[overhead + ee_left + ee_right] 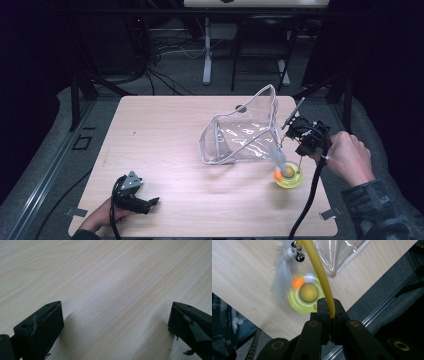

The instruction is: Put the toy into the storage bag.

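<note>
Your right claw [329,307] clamped on yellow wand [318,270] — feather [280,277] dangling over toy base [288,176], beside clear bag [242,135]. Left claw [115,322] apart, idle on table [165,150]. Bagging not yet done, I judge.

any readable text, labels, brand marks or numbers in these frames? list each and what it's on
None readable.
Clear plastic bag: no print visible.
Yellow round toy: no lettering visible, partly blurred.
Yellow wand in the right gripper: plain.
Left gripper and right gripper: black jaws, no markings.
Wooden table: bare grain, no stickers.
</note>
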`<state>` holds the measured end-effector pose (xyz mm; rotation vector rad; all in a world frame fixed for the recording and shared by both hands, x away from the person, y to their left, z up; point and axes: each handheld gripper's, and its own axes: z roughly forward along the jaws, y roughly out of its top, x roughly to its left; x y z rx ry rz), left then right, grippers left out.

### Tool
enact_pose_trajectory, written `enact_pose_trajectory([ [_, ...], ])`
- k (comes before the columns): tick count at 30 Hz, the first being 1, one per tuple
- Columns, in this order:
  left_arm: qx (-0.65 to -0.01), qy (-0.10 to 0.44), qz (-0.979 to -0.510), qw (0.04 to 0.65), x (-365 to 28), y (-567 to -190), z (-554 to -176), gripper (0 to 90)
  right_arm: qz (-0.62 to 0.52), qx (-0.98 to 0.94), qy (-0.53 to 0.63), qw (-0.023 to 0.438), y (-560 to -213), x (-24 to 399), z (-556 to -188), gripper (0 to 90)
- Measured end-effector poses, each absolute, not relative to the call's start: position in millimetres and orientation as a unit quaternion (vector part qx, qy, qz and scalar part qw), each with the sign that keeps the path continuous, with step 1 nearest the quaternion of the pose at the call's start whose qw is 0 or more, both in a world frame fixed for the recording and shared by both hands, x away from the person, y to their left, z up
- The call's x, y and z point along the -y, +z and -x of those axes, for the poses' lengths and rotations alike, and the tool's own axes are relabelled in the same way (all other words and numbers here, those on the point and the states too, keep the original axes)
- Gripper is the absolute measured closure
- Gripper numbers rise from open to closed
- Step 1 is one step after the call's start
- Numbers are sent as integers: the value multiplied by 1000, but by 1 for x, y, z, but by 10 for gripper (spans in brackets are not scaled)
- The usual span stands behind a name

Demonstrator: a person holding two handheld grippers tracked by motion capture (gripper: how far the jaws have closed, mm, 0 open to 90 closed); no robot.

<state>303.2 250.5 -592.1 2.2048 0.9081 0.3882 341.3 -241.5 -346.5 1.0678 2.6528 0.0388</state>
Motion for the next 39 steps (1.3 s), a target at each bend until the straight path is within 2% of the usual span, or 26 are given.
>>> enact_pose_trajectory([
  [39,-355,149,-851,357,-250,-592,-303,0,-393,-910,10,131,-327,260,-354,876],
])
